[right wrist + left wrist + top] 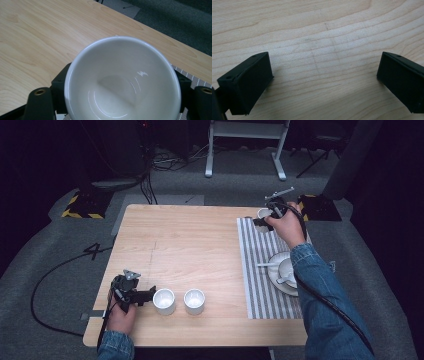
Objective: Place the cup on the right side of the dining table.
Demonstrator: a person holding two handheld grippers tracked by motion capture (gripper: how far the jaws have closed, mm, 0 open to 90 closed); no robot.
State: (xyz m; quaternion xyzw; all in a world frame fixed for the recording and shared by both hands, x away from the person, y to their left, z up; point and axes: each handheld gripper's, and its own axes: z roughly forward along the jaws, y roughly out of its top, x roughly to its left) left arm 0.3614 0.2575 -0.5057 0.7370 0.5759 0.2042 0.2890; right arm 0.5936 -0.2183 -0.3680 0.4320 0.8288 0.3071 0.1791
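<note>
Right gripper view: jaws grip white cup.

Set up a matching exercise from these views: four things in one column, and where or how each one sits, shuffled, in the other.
1. left gripper
2. right gripper
3. striped mat
4. saucer

a. lies on the table's right side
b. open, beside two white cups at the near edge
c. on the mat, carrying a cup and spoon
d. jaws around a white cup at the far edge

Pairs: 1-b, 2-d, 3-a, 4-c
</note>
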